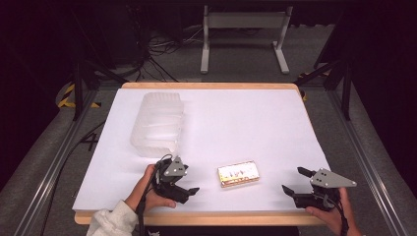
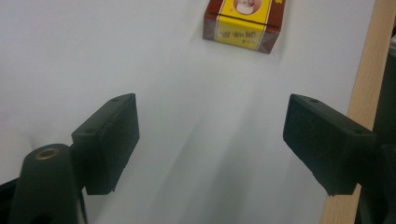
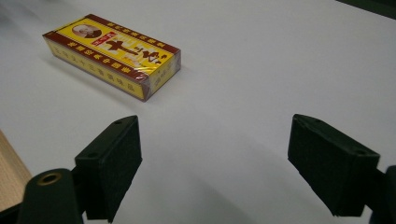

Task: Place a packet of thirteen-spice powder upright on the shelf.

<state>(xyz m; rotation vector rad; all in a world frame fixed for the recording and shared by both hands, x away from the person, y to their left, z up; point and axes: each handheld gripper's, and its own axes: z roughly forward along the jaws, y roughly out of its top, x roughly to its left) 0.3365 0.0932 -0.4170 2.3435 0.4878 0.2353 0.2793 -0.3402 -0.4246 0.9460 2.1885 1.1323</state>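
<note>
White-covered table [image 1: 221, 123], dark room: the yellow-and-red box [image 1: 239, 174] lies flat between your hand-held grippers, left [image 1: 183, 183] and right [image 1: 295, 181], both released and empty. Risk: a low approach could shove it ahead of the pads; its glossy wrap may slip.

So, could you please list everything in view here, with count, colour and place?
box: one, yellow and dark red, lying flat at the near middle of the table, between the two claws.
plastic container: one, translucent white, at the far left of the table.
table: one, white sheet over a wooden top.
metal stand: one, grey, on the floor beyond the table.
left claw: one, black, open, left of the box.
right claw: one, black, open, right of the box.
</note>
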